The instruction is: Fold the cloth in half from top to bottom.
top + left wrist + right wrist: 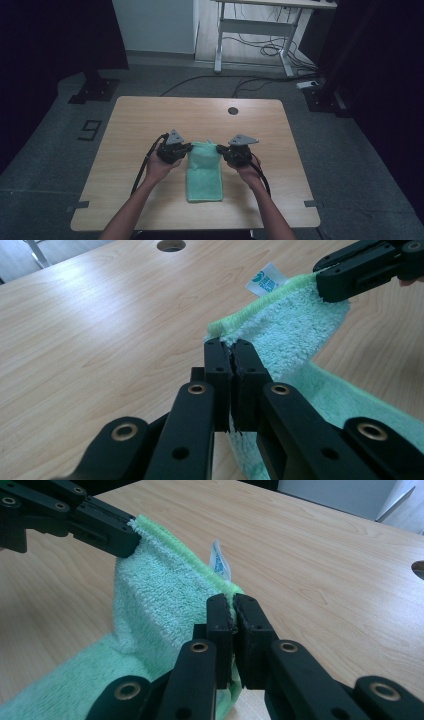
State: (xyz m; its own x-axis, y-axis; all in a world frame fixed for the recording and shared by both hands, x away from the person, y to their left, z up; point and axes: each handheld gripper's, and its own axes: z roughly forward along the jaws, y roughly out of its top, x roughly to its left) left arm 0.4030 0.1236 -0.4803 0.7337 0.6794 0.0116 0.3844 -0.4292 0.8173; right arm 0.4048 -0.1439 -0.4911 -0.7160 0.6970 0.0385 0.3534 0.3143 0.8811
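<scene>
A mint green towel point(204, 172) lies folded lengthwise on the wooden table point(150, 120), its far end lifted off the surface. My left gripper point(189, 147) is shut on the towel's far left corner, and my right gripper point(219, 148) is shut on the far right corner. In the left gripper view the jaws pinch the towel point(280, 335) at its light green hem, with the left gripper point(229, 343) tips closed together. In the right gripper view the right gripper point(232, 599) clamps the towel point(160, 605) edge beside a small white label point(218, 560).
A round cable hole point(232, 110) sits near the table's far edge. Beyond the table stand a white desk frame point(250, 35) with loose cables on the floor and black stand bases point(95, 90) at both sides. Bare tabletop lies left and right of the towel.
</scene>
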